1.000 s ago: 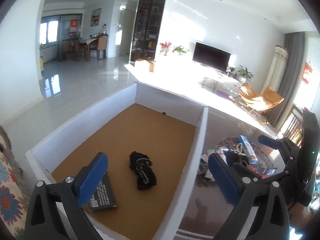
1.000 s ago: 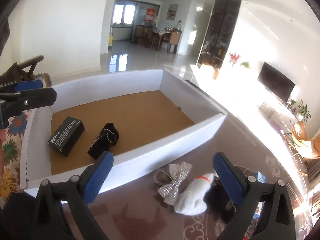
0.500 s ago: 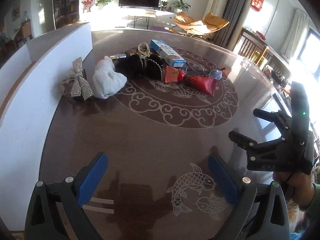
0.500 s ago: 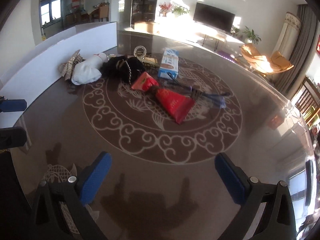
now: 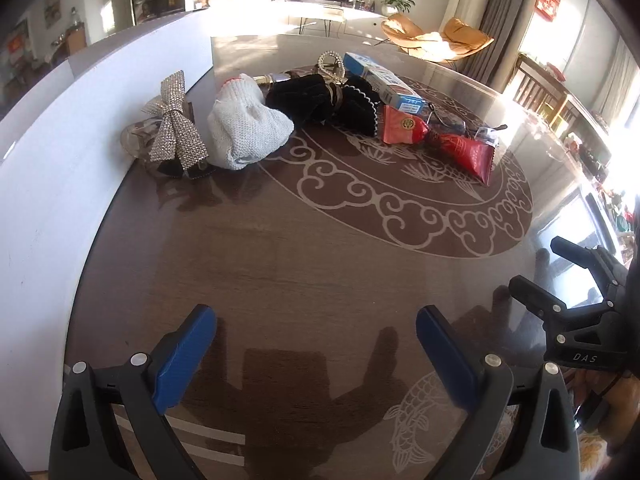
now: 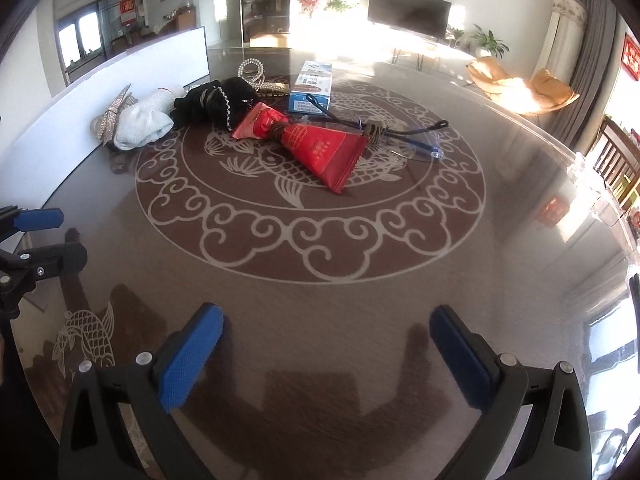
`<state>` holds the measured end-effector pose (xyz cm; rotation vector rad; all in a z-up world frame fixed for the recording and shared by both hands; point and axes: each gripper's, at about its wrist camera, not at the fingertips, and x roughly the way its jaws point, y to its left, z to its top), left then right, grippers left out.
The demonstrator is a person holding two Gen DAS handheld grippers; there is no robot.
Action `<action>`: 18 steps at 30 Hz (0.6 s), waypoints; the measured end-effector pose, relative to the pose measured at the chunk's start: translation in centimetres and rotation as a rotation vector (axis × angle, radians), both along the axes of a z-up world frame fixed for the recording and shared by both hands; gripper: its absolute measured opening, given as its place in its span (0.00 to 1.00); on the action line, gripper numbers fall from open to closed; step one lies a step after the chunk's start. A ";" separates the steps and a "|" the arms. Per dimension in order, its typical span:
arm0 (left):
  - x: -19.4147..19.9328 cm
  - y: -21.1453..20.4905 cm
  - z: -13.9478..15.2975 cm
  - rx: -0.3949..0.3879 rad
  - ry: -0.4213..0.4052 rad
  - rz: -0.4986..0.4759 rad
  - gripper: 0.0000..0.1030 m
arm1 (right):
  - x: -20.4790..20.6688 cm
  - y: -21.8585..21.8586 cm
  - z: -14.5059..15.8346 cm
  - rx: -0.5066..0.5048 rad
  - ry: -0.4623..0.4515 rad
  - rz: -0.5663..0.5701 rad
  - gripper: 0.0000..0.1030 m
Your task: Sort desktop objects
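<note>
Two blue-padded fingers of the left gripper stand spread wide in the left wrist view, with nothing between them but bare tabletop. The table is dark brown and glossy, printed with a pale ring of cloud scrolls and fish, and it shows the grippers' shadows. Along its left side rises the white box wall. Close beside that wall lies a rhinestone bow; next to it a white knitted glove, then a black frilled fabric piece with a pearl ring behind it, a blue and white carton, and a red packet farthest right. All of these sit at the far part of the table, well apart from the fingers. The right gripper shows at the right edge. Beyond the table are a television, potted plants, orange chairs and grey curtains in strong sunlight.

In the right wrist view the right gripper is likewise wide apart and holds nothing. The red packet lies inside the ring, with clear glasses just beside it on the right. Behind come the carton, the black fabric piece, the glove and the bow against the box wall. The left gripper's fingers reach in at the left edge. The near half of the table is open; its curved rim runs round the right side, with wooden chairs past it.
</note>
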<state>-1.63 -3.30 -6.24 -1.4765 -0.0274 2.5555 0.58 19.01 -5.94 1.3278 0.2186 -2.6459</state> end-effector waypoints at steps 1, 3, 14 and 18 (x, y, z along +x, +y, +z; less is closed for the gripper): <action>-0.1 0.0 0.0 0.002 0.001 0.005 0.99 | 0.0 0.1 0.0 -0.012 -0.003 -0.004 1.00; -0.3 -0.1 -0.3 0.004 -0.005 0.013 0.99 | -0.1 0.3 -0.1 -0.026 -0.011 -0.007 1.00; -0.8 1.5 -0.9 -0.086 0.024 0.018 1.00 | -0.4 0.2 0.0 -0.035 -0.018 -0.007 1.00; -1.0 1.7 -1.1 -0.098 0.029 0.023 1.00 | -0.4 0.2 0.0 -0.035 -0.018 -0.006 1.00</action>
